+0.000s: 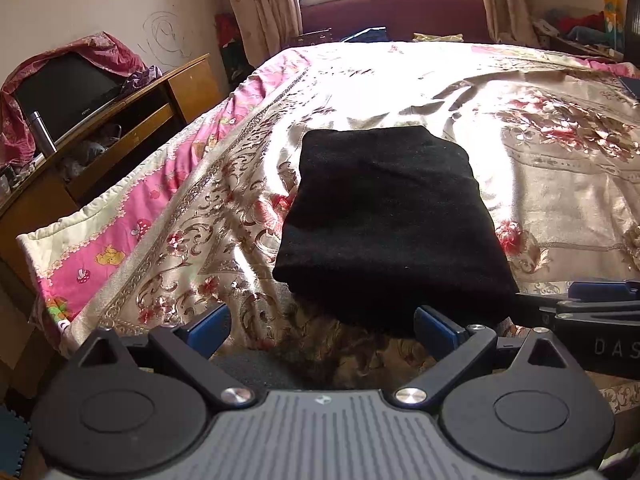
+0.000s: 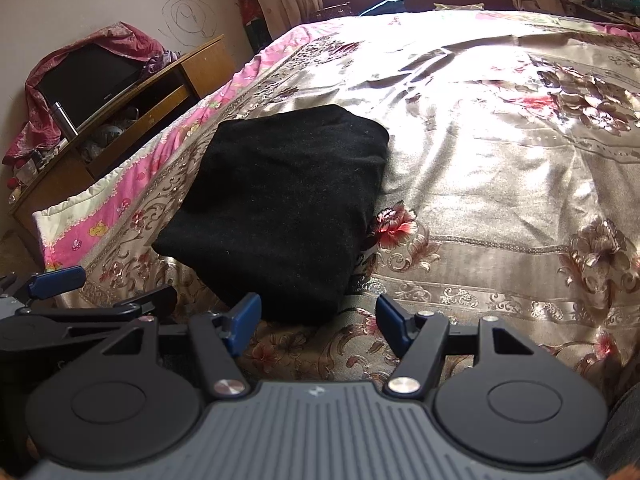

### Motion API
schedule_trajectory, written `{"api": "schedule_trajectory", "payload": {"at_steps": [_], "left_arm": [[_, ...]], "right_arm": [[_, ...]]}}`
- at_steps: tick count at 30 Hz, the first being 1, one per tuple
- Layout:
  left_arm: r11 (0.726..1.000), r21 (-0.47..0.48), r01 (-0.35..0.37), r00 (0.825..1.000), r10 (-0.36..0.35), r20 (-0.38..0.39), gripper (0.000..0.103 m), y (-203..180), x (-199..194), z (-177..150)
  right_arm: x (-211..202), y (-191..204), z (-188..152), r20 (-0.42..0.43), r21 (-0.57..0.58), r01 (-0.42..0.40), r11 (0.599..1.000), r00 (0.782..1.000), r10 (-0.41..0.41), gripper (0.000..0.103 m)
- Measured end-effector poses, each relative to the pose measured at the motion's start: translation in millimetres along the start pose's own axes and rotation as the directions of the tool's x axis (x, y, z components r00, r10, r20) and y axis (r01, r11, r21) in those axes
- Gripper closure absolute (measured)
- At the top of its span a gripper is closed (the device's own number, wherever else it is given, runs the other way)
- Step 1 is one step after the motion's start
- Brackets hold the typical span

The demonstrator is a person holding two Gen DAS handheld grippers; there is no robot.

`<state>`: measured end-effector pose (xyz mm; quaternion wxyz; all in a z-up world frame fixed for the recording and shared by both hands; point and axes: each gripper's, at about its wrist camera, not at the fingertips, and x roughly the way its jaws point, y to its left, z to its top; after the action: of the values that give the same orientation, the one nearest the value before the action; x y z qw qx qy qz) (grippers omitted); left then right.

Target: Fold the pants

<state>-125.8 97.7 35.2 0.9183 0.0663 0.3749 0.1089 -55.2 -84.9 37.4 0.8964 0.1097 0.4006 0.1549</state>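
Bed (image 1: pixel 540 184) under shiny floral satin cover, window glare upper centre. Wooden cabinet (image 1: pixel 120 120) with cloth-draped TV (image 1: pixel 64 88) at upper left. Pants (image 1: pixel 384 220): soft black folded rectangle, mid-frame. Left gripper (image 1: pixel 322 330) and right gripper (image 2: pixel 318 326) both spread wide, empty, just short of the near hem.

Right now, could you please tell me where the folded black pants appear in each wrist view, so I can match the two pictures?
Left wrist: folded black pants lie centre frame on the floral bedspread, just beyond the claw.
Right wrist: folded black pants lie left of centre.
Shared landmark: the television draped in red cloth, upper left.
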Motion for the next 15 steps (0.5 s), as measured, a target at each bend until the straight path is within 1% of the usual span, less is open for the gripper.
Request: {"api": "schedule_trajectory", "payload": {"at_steps": [7, 15], "left_arm": [[1.000, -0.004, 0.023, 1.000, -0.023, -0.010, 0.000, -1.8, 6.4, 1.4], [1.000, -0.015, 0.028, 0.999, -0.028, -0.024, 0.000, -1.6, 10.6, 1.0]], "right_arm": [[3.5, -3.6, 1.7, -0.008, 0.019, 0.009, 1.000, 1.000, -0.009, 0.040], [8.0, -5.2, 1.9, -0.022, 0.033, 0.004, 0.999, 1.000, -0.003, 0.040]]}}
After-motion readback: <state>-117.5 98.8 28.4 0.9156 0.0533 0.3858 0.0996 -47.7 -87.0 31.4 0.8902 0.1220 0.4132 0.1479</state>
